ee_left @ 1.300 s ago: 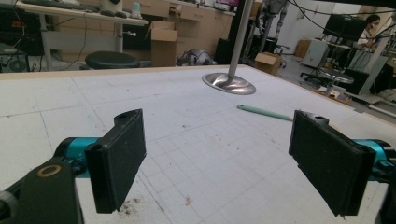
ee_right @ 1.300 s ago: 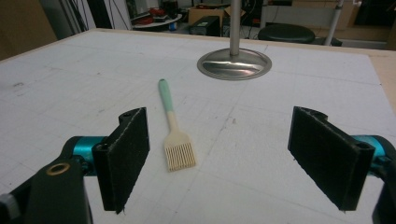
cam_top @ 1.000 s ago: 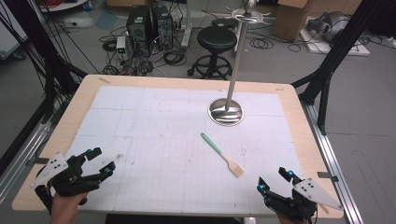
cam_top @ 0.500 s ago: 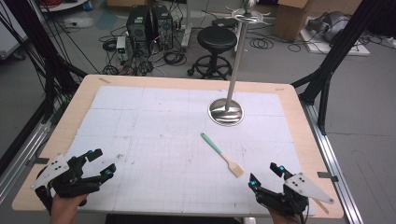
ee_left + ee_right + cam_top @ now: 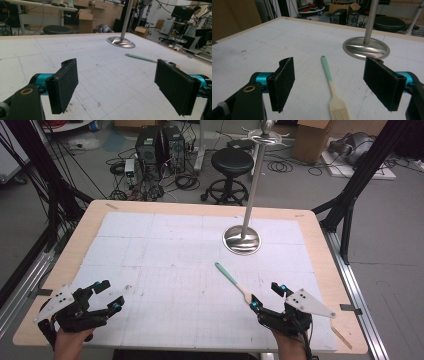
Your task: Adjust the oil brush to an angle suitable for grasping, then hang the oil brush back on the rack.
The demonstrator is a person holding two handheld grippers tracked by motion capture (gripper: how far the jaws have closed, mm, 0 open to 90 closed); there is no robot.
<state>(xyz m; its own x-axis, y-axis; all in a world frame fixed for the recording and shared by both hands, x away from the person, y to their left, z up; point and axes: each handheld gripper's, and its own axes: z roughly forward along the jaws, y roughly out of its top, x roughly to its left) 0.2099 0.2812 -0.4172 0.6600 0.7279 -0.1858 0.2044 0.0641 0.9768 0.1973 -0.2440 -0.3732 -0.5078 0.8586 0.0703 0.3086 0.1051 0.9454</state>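
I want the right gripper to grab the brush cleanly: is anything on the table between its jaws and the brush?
Nothing visible. The right gripper is open, and the brush lies flat on bare table between its jaws, untouched.

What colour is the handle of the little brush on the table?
The brush's handle is mint green, its head cream; clearest in the right gripper view.
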